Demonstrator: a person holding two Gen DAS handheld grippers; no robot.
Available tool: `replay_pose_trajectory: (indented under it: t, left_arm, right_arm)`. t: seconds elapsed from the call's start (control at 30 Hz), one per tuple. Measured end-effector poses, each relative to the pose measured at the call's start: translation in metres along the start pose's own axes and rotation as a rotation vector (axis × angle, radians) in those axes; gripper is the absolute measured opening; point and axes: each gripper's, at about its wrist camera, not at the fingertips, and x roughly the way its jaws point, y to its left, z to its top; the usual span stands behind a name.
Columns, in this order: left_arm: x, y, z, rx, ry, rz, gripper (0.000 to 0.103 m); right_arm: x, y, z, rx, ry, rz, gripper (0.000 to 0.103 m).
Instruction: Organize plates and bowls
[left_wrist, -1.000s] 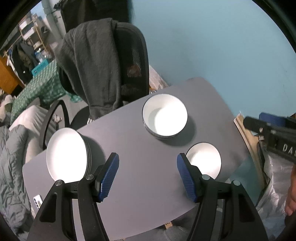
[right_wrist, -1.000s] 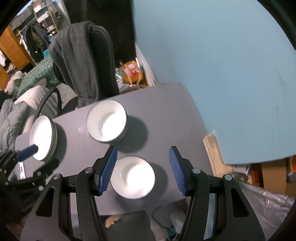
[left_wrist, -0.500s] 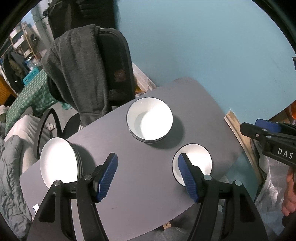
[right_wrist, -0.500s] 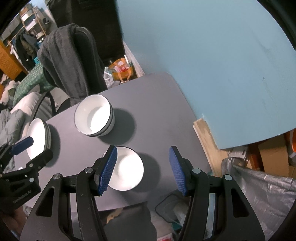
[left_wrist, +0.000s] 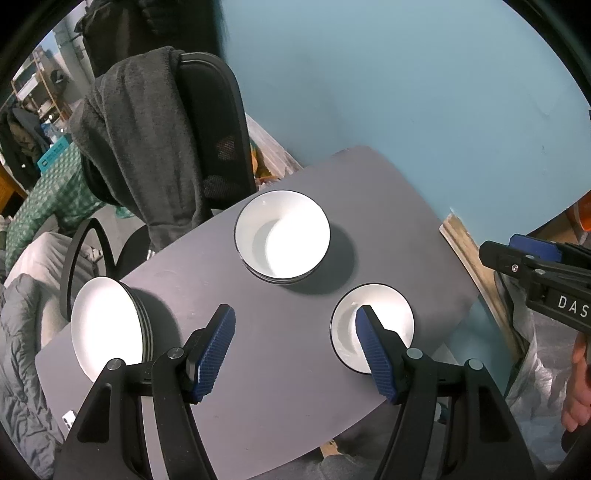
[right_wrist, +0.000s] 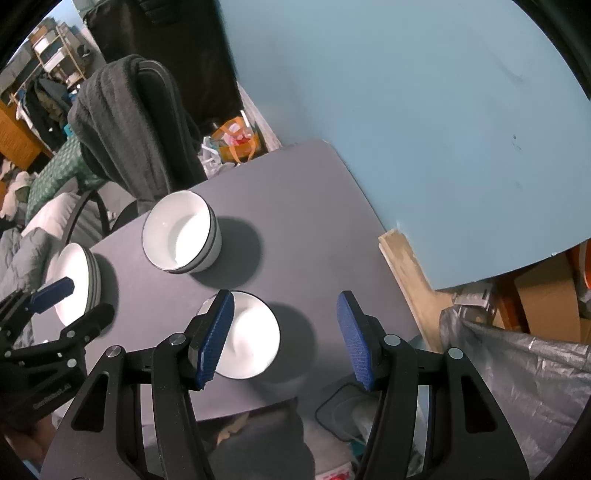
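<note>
A big blue wall (left_wrist: 406, 92) fills the top right of both views, and a gray table (left_wrist: 295, 406) stands in front of it in the middle. At the upper left, a black chair (left_wrist: 218, 122) has a dark gray sweater (left_wrist: 136, 147) hung over its back, likely just to keep it off the floor.

On the table the dishes are sorted by kind. A pile of plates (left_wrist: 107, 325) sits at the left edge in the left wrist view. I think they are piled so they take up less room. A stack of bowls (left_wrist: 282, 240) sits in the middle, one inside the other. One small bowl (left_wrist: 371, 325) stands alone at the lower right, near the table edge. It looks like the last one to put away, and it probably belongs on the bowl stack.

The left gripper (left_wrist: 295, 350) hangs above bare table at the bottom, its blue fingers wide apart and holding nothing. The right gripper (right_wrist: 286, 339) points down beside the small bowl (right_wrist: 247, 339), fingers partly spread and empty. Its left finger covers the bowl's rim in the picture, so I guess it is lining up to grab that rim.
</note>
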Motion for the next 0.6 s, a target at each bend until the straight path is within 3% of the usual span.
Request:
replay_pose_trajectory:
  t: [0.4,0.6]
  left_arm:
    - [0.031,-0.009,0.005,0.043,0.039,-0.022,0.069]
    - [0.065,-0.014,0.003,0.059,0.094,-0.045,0.069]
  right_arm:
    - [0.016,-0.016,-0.004,0.022,0.030,-0.004,0.057]
    - [0.049,-0.029,-0.013,0.047,0.083,0.067,0.057]
